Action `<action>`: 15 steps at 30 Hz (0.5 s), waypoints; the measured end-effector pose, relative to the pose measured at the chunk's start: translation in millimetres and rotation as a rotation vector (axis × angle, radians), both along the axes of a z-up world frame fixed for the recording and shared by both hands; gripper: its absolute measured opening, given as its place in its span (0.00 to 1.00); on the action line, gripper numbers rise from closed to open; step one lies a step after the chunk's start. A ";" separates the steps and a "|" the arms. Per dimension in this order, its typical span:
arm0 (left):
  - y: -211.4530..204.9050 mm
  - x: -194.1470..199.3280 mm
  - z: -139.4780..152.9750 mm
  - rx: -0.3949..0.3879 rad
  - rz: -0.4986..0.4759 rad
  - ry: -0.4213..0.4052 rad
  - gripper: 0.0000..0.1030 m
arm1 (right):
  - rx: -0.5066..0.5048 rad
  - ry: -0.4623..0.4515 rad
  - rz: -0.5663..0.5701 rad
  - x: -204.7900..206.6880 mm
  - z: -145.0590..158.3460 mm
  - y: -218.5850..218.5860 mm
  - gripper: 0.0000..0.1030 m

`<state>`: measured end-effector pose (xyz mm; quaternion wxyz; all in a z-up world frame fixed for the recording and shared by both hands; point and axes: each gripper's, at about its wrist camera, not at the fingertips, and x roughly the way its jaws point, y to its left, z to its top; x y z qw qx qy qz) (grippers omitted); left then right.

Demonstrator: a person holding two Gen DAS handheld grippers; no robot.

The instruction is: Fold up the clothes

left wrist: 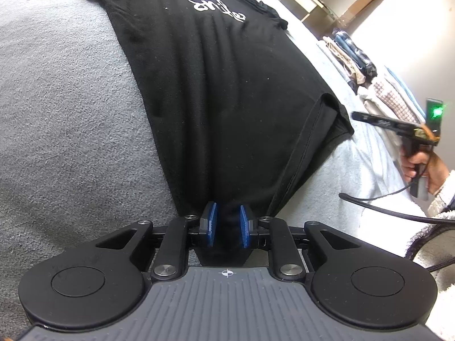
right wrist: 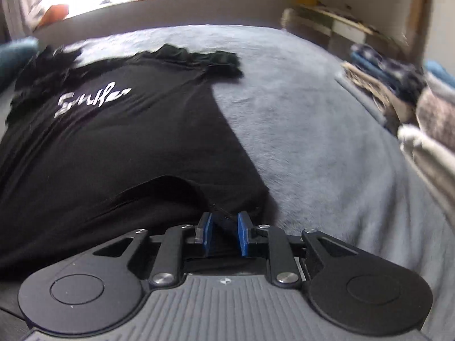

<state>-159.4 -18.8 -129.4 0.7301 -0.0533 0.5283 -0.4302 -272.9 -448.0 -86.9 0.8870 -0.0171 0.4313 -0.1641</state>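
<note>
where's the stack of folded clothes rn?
Left wrist view: the stack of folded clothes sits at far right on the grey blanket, right of the black T-shirt, behind the right hand-held gripper.

The right wrist view was smeared by motion blur, so the white lettering point(right wrist: 93, 101) on the black T-shirt point(right wrist: 119, 147) could not be read. The stacked clothes point(right wrist: 398, 93) at its right edge were blurred and cut off. In the left wrist view, the T-shirt's far end was cut off by the top edge, and its hem was hidden between the blue pads point(left wrist: 212, 224). The person's hand point(left wrist: 423, 167) was cropped at the right edge.
</note>
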 end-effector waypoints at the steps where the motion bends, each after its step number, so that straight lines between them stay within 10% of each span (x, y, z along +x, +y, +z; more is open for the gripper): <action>1: -0.3 -0.3 0.0 0.001 -0.002 -0.002 0.18 | -0.062 0.035 0.054 10.7 -6.0 11.8 0.29; 5: 0.1 1.2 -0.3 -0.002 -0.009 0.002 0.18 | -0.289 0.150 0.148 32.4 -33.2 36.1 0.25; 7: 1.1 1.9 -0.4 -0.003 -0.011 0.006 0.18 | -0.320 0.146 0.111 32.6 -35.6 32.8 0.00; 15: 3.9 4.4 -1.7 -0.004 -0.017 0.021 0.18 | 0.166 -0.137 -0.353 -35.8 -7.4 -66.5 0.00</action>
